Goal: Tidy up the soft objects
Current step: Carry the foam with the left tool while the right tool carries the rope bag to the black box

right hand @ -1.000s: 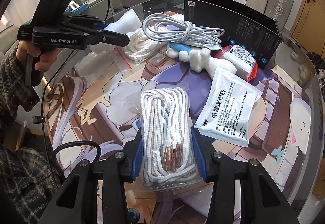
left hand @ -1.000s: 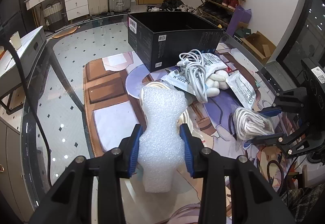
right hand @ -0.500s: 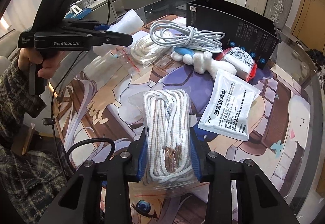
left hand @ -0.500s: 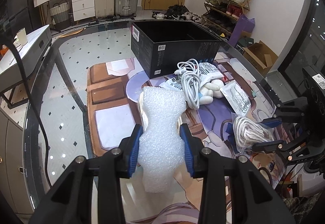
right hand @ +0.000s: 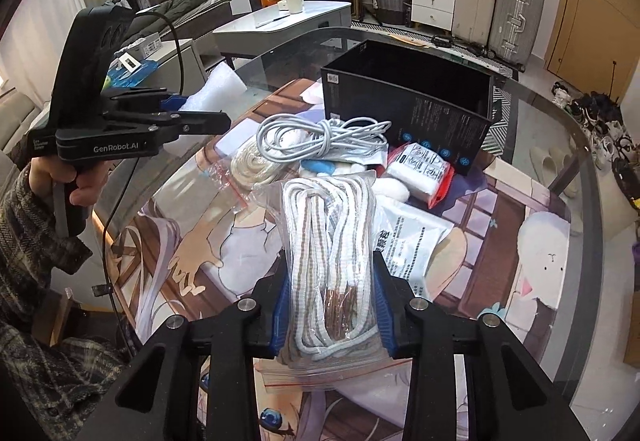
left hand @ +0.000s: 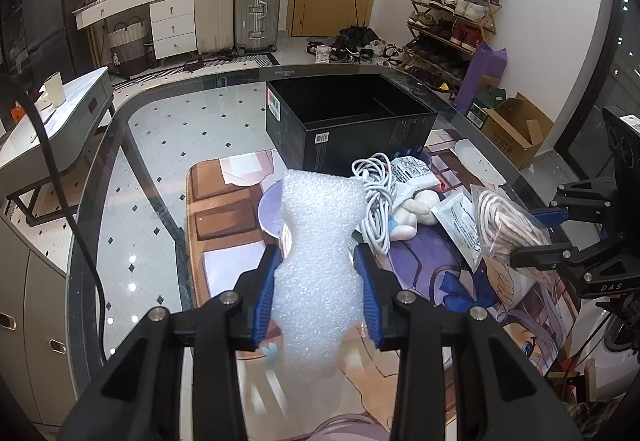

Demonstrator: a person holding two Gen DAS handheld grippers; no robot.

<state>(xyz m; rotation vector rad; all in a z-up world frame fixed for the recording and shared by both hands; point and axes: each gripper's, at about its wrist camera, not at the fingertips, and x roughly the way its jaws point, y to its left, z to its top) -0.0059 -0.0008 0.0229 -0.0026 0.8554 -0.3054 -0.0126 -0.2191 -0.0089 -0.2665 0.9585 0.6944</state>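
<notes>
Two handheld grippers are raised above a glass table [left hand: 132, 145] spread with a printed anime mat [right hand: 500, 225], each carrying a soft item. The left gripper [left hand: 318, 283] pinches a white foam sheet [left hand: 320, 241] between its blue pads, the foam squeezed narrow at the grip and standing upright above the mat. The right gripper [right hand: 332, 305] clamps a clear zip bag of white rope [right hand: 330, 253], its fingers pressed into the bag's sides and the bag lifted off the table. An open black box [left hand: 348, 121] stands at the far end of the mat. Just in front of it lies a loose pile: a coiled white cable [right hand: 320, 139], a white plush toy [left hand: 414, 207] partly buried beneath it, a red-edged white packet [right hand: 422, 169], a flat white sachet [right hand: 410, 245] and a second bag of rope [right hand: 250, 165]. A plaid-sleeved hand [right hand: 70, 181] grips the left gripper's handle.
</notes>
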